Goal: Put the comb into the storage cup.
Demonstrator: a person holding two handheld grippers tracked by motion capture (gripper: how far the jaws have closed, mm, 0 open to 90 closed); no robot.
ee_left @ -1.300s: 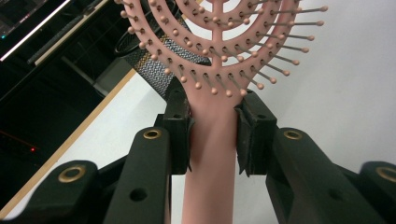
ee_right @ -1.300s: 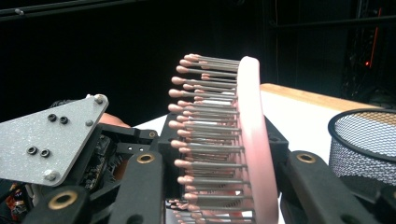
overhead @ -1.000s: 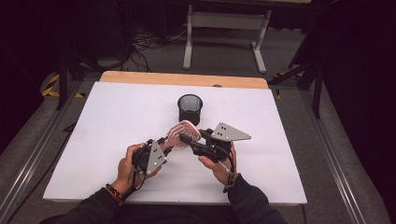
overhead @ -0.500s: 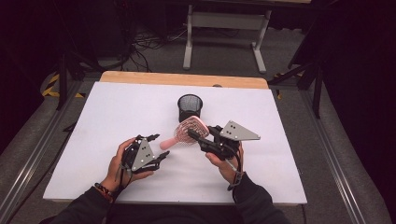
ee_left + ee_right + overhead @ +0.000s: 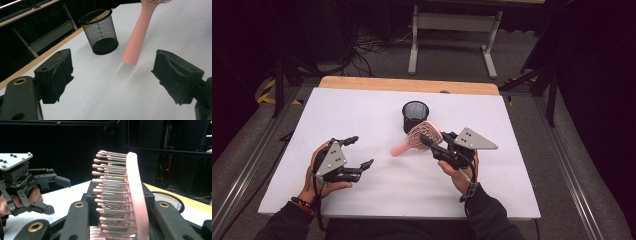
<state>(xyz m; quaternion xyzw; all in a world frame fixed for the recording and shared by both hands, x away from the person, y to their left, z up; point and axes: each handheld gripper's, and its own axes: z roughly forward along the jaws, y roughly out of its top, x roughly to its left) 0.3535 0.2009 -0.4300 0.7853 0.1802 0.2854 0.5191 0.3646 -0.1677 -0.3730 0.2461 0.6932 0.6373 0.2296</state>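
Observation:
A pink hairbrush point(image 5: 424, 135) hangs over the white table, and my right gripper point(image 5: 430, 142) is shut on its bristled head. Its handle point(image 5: 399, 149) points left and down, free in the air. In the right gripper view the brush point(image 5: 132, 192) stands upright between the jaws, bristles to the left. My left gripper point(image 5: 362, 151) is at the front left, apart from the handle. Its jaws have just been opening and stand open with nothing between them. Its own view looks past the pads point(image 5: 59, 72) at the brush handle point(image 5: 138, 40) and a black mesh cup point(image 5: 101, 31).
The mesh cup point(image 5: 415, 116) stands upright just behind the brush head, near the table's middle back. The white table top point(image 5: 362, 110) ends in a wooden strip at the far edge. Dark floor, cables and a metal stand lie beyond.
My left gripper has let go of the brush handle, opened, and drawn away to the left. The right gripper keeps the brush in about the same place.

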